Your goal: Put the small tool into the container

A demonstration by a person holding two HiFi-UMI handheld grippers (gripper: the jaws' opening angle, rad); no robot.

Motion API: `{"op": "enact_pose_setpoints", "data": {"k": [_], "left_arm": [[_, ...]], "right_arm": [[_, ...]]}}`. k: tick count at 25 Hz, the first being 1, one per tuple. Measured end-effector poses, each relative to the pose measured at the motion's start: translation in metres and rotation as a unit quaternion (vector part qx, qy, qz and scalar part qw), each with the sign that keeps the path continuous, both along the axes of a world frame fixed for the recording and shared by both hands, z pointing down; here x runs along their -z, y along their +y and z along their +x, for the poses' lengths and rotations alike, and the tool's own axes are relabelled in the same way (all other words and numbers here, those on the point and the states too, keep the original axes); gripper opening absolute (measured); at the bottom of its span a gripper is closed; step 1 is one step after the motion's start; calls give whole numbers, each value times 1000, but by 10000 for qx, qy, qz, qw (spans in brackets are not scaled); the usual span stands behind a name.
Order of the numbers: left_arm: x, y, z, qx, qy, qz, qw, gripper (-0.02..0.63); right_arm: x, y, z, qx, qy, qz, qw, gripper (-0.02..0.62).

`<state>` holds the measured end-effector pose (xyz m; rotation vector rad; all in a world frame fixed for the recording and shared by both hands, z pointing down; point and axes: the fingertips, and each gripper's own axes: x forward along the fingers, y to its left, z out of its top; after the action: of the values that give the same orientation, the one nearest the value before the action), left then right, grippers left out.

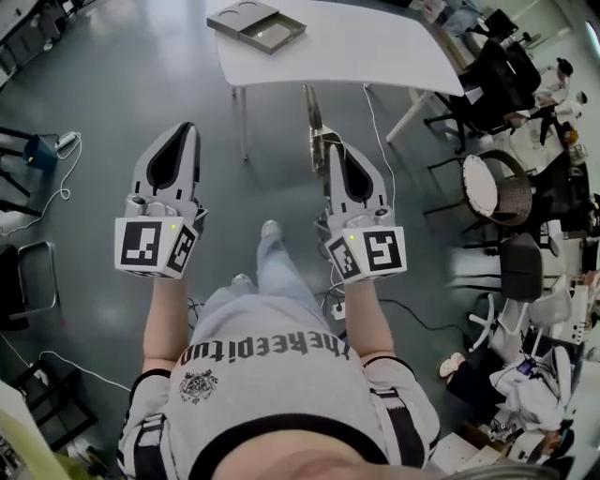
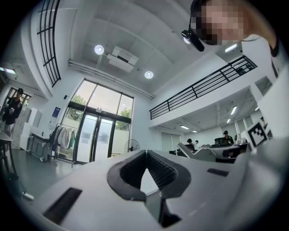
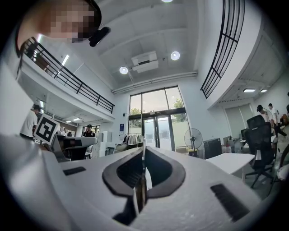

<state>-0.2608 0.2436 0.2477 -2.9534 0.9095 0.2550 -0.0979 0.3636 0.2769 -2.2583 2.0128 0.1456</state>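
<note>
In the head view my right tongs [image 1: 330,148] are clamped on the small tool [image 1: 313,114], a thin strip whose long axis points up-frame toward the white surface [image 1: 375,47]. The container [image 1: 258,26] sits there at top centre, up and left of the tool's tip and well apart. The left tongs [image 1: 187,127] hang at frame left.

In the left gripper view the tongs [image 2: 145,152] are closed tip to tip and empty.

In the right gripper view the tongs [image 3: 143,153] pinch the tool [image 3: 140,193] edge-on. I judge this hand must carry it forward and leftward.
</note>
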Motion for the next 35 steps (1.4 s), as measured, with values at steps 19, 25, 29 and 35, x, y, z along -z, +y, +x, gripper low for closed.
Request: {"op": "enact_pose_setpoints", "data": {"k": [19, 25, 29, 35], "left_arm": [[9, -109, 61, 268, 198, -66, 9994, 14], [16, -144, 105, 268, 296, 6, 9992, 14], [21, -160, 132, 289, 322, 55, 9990, 14], [24, -177, 162, 358, 395, 111, 9985, 14]], "right_arm": [[9, -119, 76, 197, -138, 86, 9997, 2], [14, -154, 118, 232, -104, 123, 9996, 2], [16, -173, 144, 272, -87, 143, 9995, 2], [16, -192, 174, 350, -70, 180, 9992, 2]]}}
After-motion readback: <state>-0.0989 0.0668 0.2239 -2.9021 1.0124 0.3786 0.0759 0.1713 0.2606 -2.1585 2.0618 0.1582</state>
